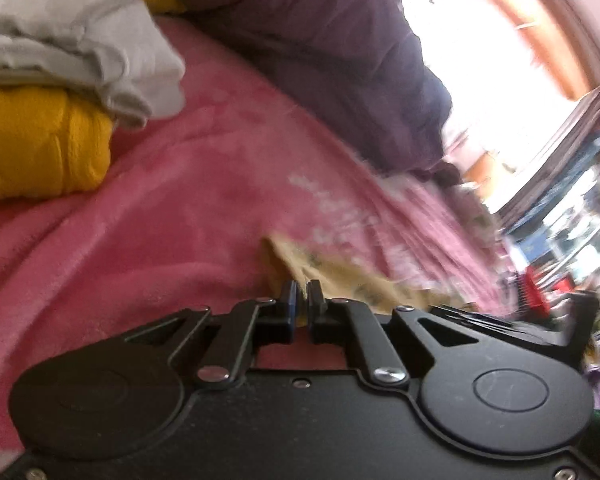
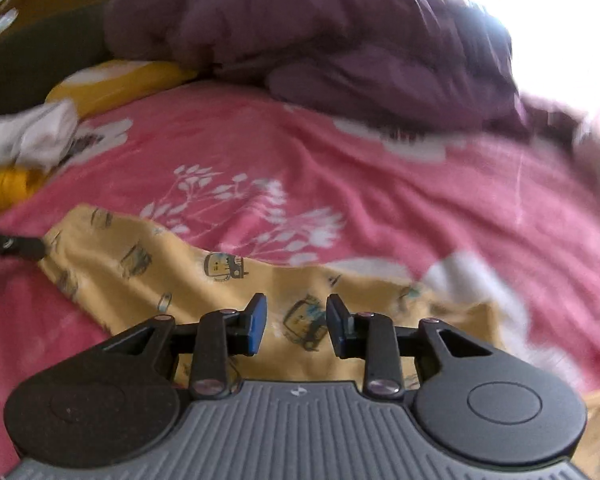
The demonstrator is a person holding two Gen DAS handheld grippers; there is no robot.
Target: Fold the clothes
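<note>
The right gripper (image 2: 296, 322) hangs with jaws well apart over a yellow cartoon-print garment (image 2: 148, 264) spread on a pink floral bedsheet (image 2: 380, 200). The left gripper (image 1: 303, 294) pinches the garment's corner between nearly closed jaws. Farther off lie a white and mustard clothes stack (image 1: 52, 92) and a purple duvet (image 2: 320, 36)

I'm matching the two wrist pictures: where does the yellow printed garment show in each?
Left wrist view: the yellow printed garment lies low at centre, its corner pinched in the left gripper.
Right wrist view: it spreads across the lower middle, under the open right gripper; the left gripper holds its left tip.
Shared landmark: the purple quilt at the top.
</note>
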